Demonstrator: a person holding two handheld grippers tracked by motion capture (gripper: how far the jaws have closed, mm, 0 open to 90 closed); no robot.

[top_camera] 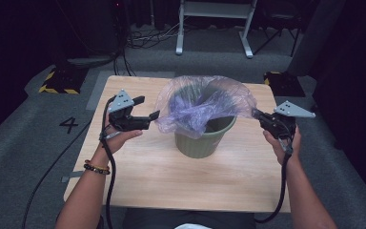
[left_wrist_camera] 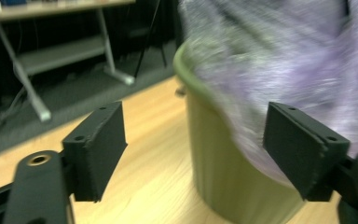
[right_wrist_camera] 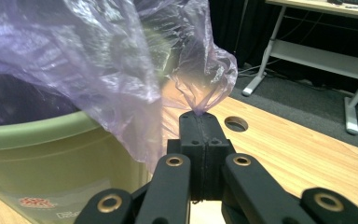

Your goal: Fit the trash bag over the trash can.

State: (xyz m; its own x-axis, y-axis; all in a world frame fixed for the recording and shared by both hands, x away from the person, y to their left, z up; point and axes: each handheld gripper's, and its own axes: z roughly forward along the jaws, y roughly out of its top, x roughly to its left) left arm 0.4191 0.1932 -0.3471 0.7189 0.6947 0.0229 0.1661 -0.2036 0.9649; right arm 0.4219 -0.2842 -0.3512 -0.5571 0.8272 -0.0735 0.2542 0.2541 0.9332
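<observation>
A green plastic bin [top_camera: 202,138] stands upright on the wooden table [top_camera: 181,186], with a thin purple bag [top_camera: 205,102] ballooning out of its mouth. My right gripper [top_camera: 257,113] is at the bin's right side, shut on a pinched corner of the bag [right_wrist_camera: 186,60], which rises from the closed jaws of that gripper [right_wrist_camera: 200,122]. My left gripper [top_camera: 148,107] is at the bag's left edge, open. In the left gripper view its gripper [left_wrist_camera: 200,144] has its pads wide apart, with the blurred bin [left_wrist_camera: 219,168] and draped bag [left_wrist_camera: 279,60] beyond them and nothing pressed.
The table has a round hole [right_wrist_camera: 236,123] near its right edge. Beyond it, a white desk frame [top_camera: 214,24] and cables lie on the grey floor. A yellow-black striped base [top_camera: 57,81] sits at far left, and a "4" [top_camera: 69,125] marks the floor.
</observation>
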